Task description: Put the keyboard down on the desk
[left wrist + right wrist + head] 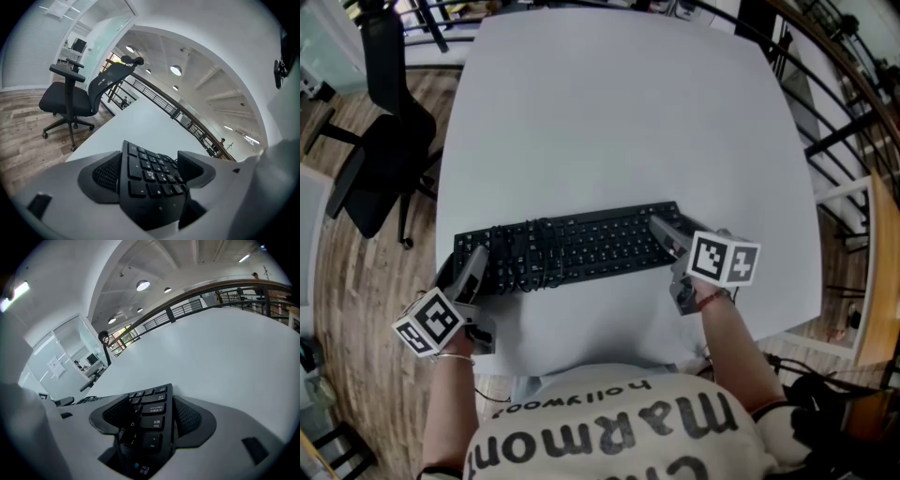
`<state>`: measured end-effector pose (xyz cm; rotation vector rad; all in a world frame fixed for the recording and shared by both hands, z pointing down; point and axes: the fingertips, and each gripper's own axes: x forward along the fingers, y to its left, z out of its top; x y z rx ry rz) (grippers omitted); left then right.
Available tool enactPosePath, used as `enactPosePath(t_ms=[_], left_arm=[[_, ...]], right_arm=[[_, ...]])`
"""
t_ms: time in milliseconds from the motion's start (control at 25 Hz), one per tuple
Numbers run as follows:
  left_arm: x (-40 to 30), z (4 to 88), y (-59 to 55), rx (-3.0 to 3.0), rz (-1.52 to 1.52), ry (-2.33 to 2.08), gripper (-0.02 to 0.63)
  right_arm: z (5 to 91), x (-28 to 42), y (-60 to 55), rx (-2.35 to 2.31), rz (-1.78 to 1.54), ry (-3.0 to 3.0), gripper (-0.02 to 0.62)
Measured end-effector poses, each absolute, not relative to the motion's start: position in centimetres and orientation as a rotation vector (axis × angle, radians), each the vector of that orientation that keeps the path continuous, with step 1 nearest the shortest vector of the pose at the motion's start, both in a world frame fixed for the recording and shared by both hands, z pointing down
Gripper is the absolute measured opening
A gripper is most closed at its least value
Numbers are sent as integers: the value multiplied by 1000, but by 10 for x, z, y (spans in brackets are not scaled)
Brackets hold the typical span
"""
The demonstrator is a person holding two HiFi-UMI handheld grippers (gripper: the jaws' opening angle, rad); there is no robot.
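Head view: keyboard [572, 246] ends sit clamped in left gripper [467, 267] and right gripper [667, 236] jaws.

This is an open-plan office. A broad white worktop [628, 112] carries a black computer keyboard [572, 246], and a black swivel office chair [70, 101] with armrests, a headrest and a castor base stands beside it on a wood-look plank floor [356, 272]. Behind the chair there are glass-walled rooms [70, 357] with desks and a monitor inside. A dark metal railing [197, 303] with a wooden handrail runs along the far side of the worktop. The white ceiling above holds round recessed lights [176, 70].
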<state>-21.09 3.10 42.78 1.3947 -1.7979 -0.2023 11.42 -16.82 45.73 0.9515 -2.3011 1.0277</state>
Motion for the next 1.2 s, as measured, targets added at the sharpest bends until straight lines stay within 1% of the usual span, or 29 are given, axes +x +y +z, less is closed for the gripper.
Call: enactPosePath(t_ms=[120, 800, 1080, 1200], left_arm=[[-212, 427, 32, 1400, -221, -1803, 339], [-215, 428, 32, 1388, -214, -1803, 337], [-215, 430, 33, 1381, -202, -1778, 341], [-215, 430, 35, 1377, -239, -1727, 299]], right_arm=[[457, 115, -169, 966, 961, -2309, 298], [456, 118, -170, 1052, 838, -2329, 316], [456, 118, -166, 1144, 668, -2298, 318], [455, 121, -166, 1167, 633, -2301, 317]])
